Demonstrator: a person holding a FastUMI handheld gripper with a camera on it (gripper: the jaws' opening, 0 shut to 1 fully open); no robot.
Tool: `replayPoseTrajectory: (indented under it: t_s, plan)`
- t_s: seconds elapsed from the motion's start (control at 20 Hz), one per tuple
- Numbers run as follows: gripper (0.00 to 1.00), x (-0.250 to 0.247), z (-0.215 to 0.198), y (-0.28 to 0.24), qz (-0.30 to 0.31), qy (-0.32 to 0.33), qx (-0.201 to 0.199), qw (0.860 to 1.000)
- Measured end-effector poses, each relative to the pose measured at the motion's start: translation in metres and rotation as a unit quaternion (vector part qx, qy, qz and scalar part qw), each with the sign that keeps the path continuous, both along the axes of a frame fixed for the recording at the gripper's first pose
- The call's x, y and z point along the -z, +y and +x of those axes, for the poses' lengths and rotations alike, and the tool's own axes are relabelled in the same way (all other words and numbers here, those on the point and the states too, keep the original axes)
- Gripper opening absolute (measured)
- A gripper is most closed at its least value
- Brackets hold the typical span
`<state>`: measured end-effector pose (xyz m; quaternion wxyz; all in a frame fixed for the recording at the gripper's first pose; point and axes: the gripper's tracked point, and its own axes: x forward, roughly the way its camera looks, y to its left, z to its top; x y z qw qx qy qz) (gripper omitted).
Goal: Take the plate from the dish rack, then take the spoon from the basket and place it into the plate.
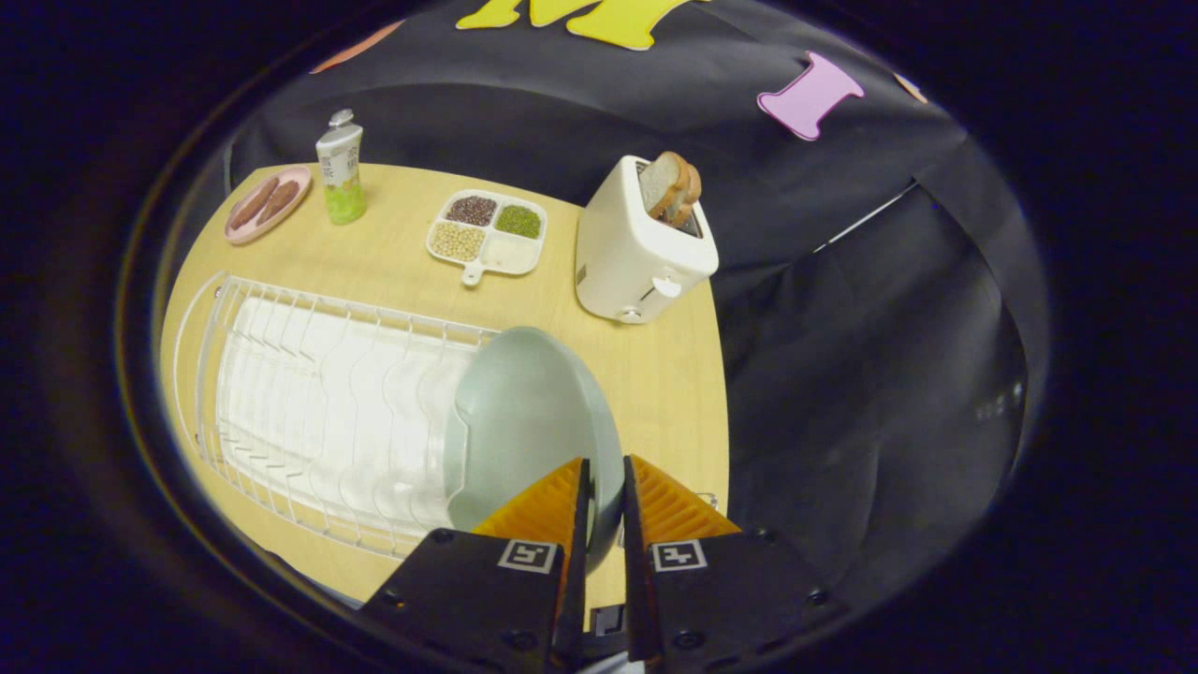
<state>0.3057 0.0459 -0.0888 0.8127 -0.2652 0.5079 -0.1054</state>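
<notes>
Fingers [604,473] clamped on the rim of a pale green plate [524,421], one finger on each face, with the plate standing on edge between them. Plate at the near right end of a white wire rack [318,412], its lower edge down among the wires or just above them, hard to tell which. Rack stretched leftward across a light wood counter [655,374], its slots bare apart from the plate. Beyond the plate, a white toaster [636,257] near the counter's right edge, two bread slices [672,187] standing up out of its slot. Left of the toaster, a white four-part tray [487,236] with a short handle, filled with dark beans, green beans, pale beans and white grains, one kind to each section. Farther left, a small upright bottle [341,168] with green contents showing at its base. Just beside it at the counter's far left corner, a pink plate [267,204] bearing two brown sausages [266,201]. Black cloth behind the counter and draped down to its right.
</notes>
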Motion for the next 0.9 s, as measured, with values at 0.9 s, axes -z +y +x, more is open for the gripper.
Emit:
replayPoseTrajectory:
  t_s: [0.9]
  plan:
    - [0.14, -0.052, -0.028, 0.038, -0.133, -0.186, 0.037, 0.973]
